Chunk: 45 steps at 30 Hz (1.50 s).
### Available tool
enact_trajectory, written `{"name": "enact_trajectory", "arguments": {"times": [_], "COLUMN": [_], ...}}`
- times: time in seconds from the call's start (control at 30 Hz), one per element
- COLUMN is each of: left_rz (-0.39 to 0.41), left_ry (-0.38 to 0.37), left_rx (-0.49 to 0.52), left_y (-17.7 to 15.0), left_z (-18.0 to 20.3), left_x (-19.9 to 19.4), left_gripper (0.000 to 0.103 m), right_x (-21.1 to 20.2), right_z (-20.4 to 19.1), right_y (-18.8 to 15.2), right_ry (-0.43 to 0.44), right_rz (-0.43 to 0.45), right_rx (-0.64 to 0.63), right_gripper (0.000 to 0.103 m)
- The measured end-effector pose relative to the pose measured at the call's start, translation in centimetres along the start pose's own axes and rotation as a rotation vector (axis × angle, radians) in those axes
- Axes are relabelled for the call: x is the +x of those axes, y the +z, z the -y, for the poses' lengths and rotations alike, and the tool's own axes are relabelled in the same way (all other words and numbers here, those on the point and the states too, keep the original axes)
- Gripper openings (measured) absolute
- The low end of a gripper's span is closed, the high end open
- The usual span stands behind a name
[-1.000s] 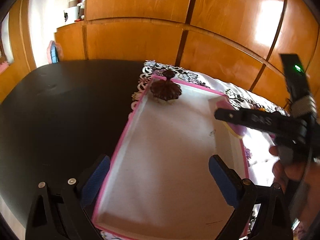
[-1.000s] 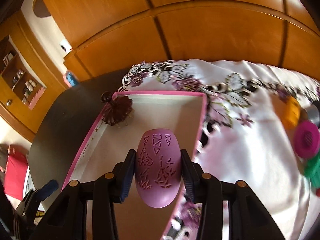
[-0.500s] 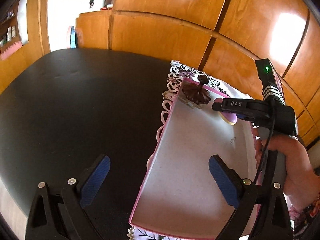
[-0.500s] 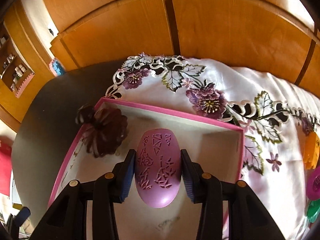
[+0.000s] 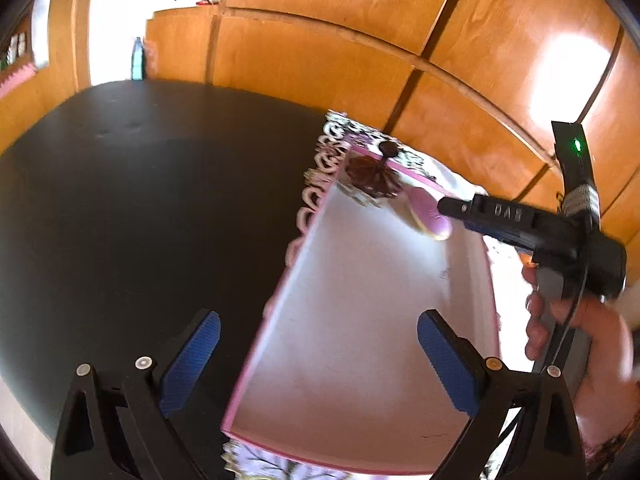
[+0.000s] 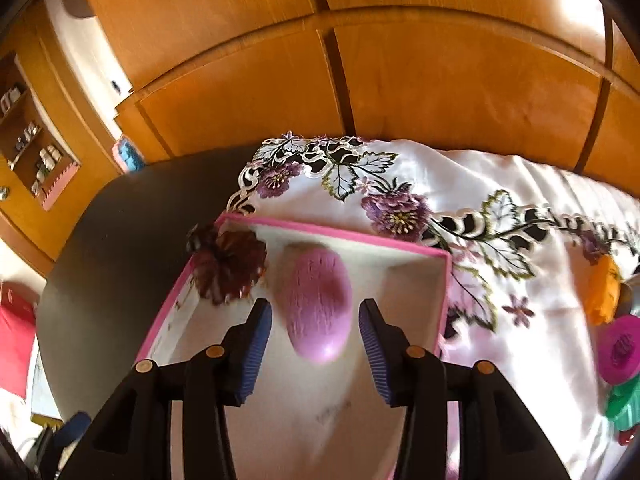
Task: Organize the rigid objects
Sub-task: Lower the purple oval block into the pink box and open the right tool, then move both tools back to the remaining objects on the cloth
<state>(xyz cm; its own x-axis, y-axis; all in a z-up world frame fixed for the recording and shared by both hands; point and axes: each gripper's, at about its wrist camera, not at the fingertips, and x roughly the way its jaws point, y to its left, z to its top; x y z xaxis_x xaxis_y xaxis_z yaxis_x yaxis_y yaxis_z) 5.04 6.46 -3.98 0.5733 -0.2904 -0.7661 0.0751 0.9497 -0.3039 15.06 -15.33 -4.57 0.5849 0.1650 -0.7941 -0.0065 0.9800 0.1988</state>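
A pink-rimmed white box (image 6: pixel 332 232) lies on an embroidered cloth. In its far left corner sits a dark brown flower-shaped piece (image 6: pixel 230 268). My right gripper (image 6: pixel 314 308) hangs over the box's far end with its jaws opening. The pink oval piece (image 6: pixel 318 304) lies blurred between the pads, with a gap on each side. In the left wrist view the box (image 5: pixel 276 312) slants across, with the brown piece (image 5: pixel 374 178) and the pink oval (image 5: pixel 426 216) at its far end under the right gripper (image 5: pixel 444 208). My left gripper (image 5: pixel 318 344) is open, astride the box's left wall, holding nothing.
The white floral cloth (image 6: pixel 520 184) covers part of a black table (image 5: pixel 140 200). On the cloth at the right lie an orange piece (image 6: pixel 602 288), a magenta one (image 6: pixel 620 350) and a green one (image 6: pixel 624 404). Wooden cabinet doors (image 6: pixel 400 80) stand behind. A hand (image 5: pixel 600 340) grips the right tool.
The right gripper's pads have parted from the pink oval, which has slipped forward and down into the box. The left view has swung, putting the box further right.
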Motion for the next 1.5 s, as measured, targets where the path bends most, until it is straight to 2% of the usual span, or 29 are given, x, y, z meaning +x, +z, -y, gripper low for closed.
{"name": "enact_trajectory", "arguments": {"times": [0.13, 0.47, 0.83, 1.17, 1.37, 1.5], "left_rz": [-0.017, -0.039, -0.058, -0.096, -0.105, -0.119], "left_ry": [-0.042, -0.052, -0.101, -0.185, -0.231, -0.245], "left_rx": [-0.009, 0.051, 0.159, 0.258, 0.368, 0.417], "left_y": [-0.4, -1.9, -4.0, -6.6, -8.3, -9.1], "left_z": [1.0, 3.8, 8.3, 13.3, 17.2, 18.9], "left_x": [-0.1, -0.3, -0.3, -0.5, -0.8, -0.7], "left_gripper": [0.100, 0.101, 0.102, 0.102, 0.102, 0.102], "right_x": [-2.0, -5.9, -8.4, -12.1, -16.6, -19.4], "right_z": [-0.2, 1.3, 6.7, 12.5, 18.9, 23.8], "right_y": [-1.9, -5.7, -11.1, -15.5, -19.1, -21.2], "right_ry": [-0.047, -0.127, -0.149, -0.213, -0.373, -0.511], "right_rz": [-0.004, 0.030, 0.001, 0.046, 0.133, 0.162], "right_rx": [-0.050, -0.060, 0.082, 0.224, 0.420, 0.563], "right_gripper": [0.046, 0.046, 0.046, 0.046, 0.046, 0.046]}}
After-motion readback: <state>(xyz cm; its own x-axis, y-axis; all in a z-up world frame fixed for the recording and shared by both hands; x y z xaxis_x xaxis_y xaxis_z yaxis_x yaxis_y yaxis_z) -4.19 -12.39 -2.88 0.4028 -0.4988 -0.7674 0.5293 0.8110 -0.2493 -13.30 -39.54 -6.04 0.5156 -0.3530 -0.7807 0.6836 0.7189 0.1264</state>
